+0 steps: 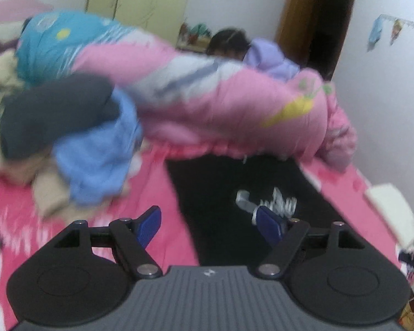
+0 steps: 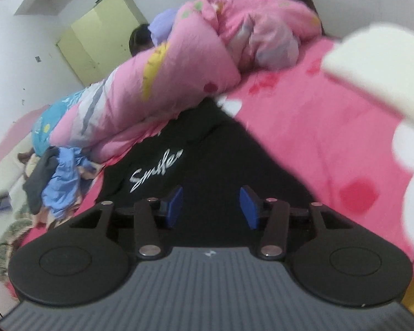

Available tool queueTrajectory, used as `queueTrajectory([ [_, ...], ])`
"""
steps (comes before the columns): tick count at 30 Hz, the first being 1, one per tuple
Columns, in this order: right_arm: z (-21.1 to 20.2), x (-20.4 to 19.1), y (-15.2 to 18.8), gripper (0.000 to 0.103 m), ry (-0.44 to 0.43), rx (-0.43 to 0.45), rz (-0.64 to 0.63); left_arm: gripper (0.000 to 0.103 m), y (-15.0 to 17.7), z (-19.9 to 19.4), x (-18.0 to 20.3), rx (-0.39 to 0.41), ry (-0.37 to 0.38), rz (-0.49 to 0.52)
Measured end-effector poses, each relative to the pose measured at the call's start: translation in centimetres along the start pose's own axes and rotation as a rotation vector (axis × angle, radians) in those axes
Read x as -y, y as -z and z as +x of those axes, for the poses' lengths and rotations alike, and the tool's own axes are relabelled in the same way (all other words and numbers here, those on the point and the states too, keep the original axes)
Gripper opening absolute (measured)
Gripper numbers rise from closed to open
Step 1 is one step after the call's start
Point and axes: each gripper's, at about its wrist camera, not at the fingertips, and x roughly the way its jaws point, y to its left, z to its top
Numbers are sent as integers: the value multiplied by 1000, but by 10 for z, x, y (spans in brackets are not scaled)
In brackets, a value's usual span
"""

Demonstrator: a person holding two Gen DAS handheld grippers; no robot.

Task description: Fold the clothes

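The black garment (image 2: 196,149) lies spread on the pink bed (image 2: 317,143) beneath both claws. The left claw (image 1: 208,224) and right claw (image 2: 211,207) hover with fingers apart, holding nothing. This looks like the reach before a fold; next, each must drop onto an edge and pinch. Motion blur muddies the clothes pile (image 1: 69,138), and the quilt (image 1: 220,96) hides the garment's far end.

A shirt (image 2: 179,162) lies on the bed (image 2: 303,143), quilt (image 2: 179,82) behind, clothes pile (image 2: 55,182) left.
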Motion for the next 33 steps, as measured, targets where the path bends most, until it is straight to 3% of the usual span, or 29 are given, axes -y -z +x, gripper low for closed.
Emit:
queueTrajectory([
  [7,5,-11,13,47,-10,-63,70,76,108,53,-1,-158,120,-178],
  [10,9,-24,13,49,-6,-77,41,75,120,71,5,-195,141,-185],
  [14,28,-44,9,50,-9,-94,-1,75,116,88,16,-174,87,-96],
  [16,45,-63,1,50,-35,-111,-26,75,117,97,21,-189,61,-59],
  [19,78,-106,-14,50,-104,-138,-118,73,127,108,20,-223,90,-88],
  [22,121,-152,-24,54,-184,-165,-240,72,137,103,16,-181,106,-114],
  [26,196,-213,-17,55,-259,-267,-356,71,150,91,23,-130,109,-82],
  [30,254,-272,8,55,-278,-360,-475,69,166,80,35,-76,119,-27],
  [33,289,-303,23,55,-256,-405,-531,61,174,74,36,-38,141,-17],
])
